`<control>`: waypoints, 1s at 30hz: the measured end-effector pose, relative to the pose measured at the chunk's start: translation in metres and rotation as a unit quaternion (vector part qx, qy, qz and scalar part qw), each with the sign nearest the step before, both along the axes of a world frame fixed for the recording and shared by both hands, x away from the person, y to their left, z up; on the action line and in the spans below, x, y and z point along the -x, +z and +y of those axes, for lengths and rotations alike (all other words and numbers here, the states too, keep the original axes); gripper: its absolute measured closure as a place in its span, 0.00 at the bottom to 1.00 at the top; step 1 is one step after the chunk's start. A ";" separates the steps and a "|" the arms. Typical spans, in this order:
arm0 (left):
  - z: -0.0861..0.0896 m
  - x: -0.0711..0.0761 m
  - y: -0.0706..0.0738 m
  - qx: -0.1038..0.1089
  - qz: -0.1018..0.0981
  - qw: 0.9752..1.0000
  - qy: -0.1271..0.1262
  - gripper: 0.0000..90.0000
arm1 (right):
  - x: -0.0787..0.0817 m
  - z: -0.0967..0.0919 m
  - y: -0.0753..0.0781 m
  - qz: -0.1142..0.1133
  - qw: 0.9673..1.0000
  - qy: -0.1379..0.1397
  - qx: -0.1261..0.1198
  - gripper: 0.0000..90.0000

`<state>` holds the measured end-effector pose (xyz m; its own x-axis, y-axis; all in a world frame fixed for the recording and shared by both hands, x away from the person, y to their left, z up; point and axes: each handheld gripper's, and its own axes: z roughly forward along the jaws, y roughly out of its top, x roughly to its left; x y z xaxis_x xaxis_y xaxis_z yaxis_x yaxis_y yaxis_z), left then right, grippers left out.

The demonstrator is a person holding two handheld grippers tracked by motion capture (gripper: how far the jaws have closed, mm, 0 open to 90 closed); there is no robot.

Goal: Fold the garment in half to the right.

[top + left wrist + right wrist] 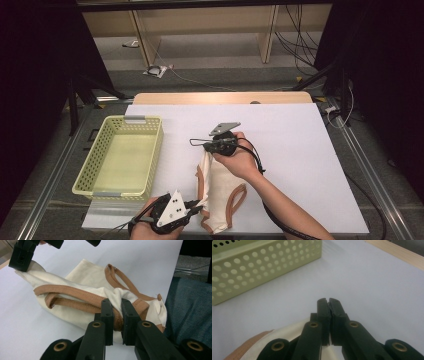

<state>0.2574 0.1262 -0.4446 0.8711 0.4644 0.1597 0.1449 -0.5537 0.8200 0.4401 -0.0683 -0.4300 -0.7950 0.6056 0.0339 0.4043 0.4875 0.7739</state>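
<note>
Your left claw [117, 315] pinches the cream garment [220, 192] by its brown trim at the counter's [300, 150] near edge; your right claw [329, 305] clamps its far end.

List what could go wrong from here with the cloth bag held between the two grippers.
1. The left gripper pinches only the brown-trimmed edge of the cloth bag; a pull might slip it free.
2. The right gripper grips the far end by a thin fold, so lifting could drop that end.
3. The loose brown handle lies near the table's front edge and could snag or drag.
</note>
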 end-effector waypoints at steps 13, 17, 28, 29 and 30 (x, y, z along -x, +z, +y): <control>0.000 0.000 0.000 0.001 -0.001 1.000 0.000 0.91 | 0.000 -0.004 -0.001 0.000 1.000 0.000 0.002 0.98; -0.001 0.000 0.000 0.001 -0.001 1.000 0.000 0.91 | 0.000 -0.005 -0.002 0.000 1.000 -0.001 0.004 0.98; -0.004 -0.001 0.001 0.001 -0.002 1.000 -0.003 0.91 | 0.000 -0.009 -0.004 0.001 1.000 -0.003 0.002 0.98; -0.004 -0.001 0.001 0.000 -0.002 1.000 -0.003 0.91 | 0.000 -0.010 -0.004 0.000 1.000 -0.005 0.001 0.98; -0.004 -0.001 0.001 0.000 -0.002 1.000 -0.003 0.91 | 0.000 -0.010 -0.004 0.000 1.000 -0.006 -0.002 0.98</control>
